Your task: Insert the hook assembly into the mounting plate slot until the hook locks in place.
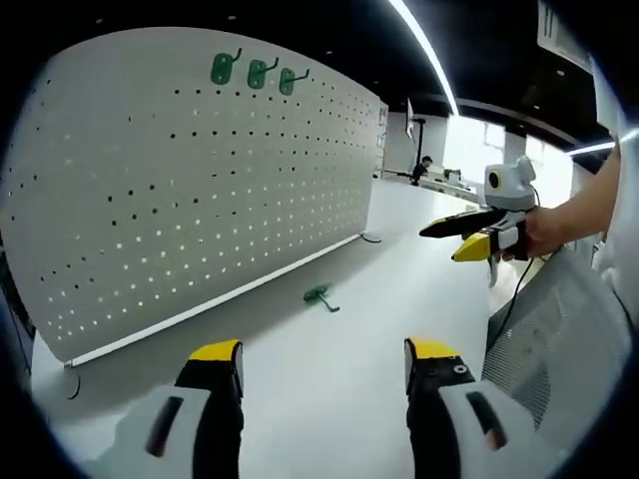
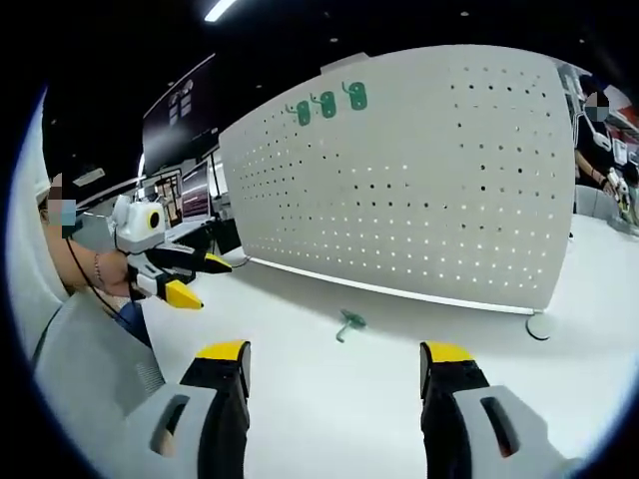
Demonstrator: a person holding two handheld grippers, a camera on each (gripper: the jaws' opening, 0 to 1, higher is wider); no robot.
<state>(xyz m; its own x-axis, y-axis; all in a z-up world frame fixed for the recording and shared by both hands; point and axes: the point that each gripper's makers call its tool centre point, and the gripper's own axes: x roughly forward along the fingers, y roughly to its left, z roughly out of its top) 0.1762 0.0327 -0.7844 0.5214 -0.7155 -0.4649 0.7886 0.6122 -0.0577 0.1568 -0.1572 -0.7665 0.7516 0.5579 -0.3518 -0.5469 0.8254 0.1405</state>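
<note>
A small green hook point(image 1: 319, 295) lies loose on the white table in front of the upright white pegboard point(image 1: 170, 190). Three green hooks point(image 1: 255, 71) hang in a row near the board's top edge. My left gripper point(image 1: 324, 364) stands open, low over the table, short of the loose hook. The right gripper point(image 1: 469, 238) enters from the right, held in a hand, jaws apart. In the right gripper view the loose hook point(image 2: 348, 323) lies ahead of my open right gripper point(image 2: 334, 364), the hung hooks point(image 2: 327, 104) sit on the pegboard point(image 2: 429, 170), and the left gripper point(image 2: 190, 279) shows at left.
The pegboard stands on round feet point(image 2: 540, 325) at its corners. A person's grey sleeve point(image 2: 85, 359) fills the lower left of the right gripper view. Another person point(image 2: 595, 140) stands past the board's right end. Office desks lie in the background.
</note>
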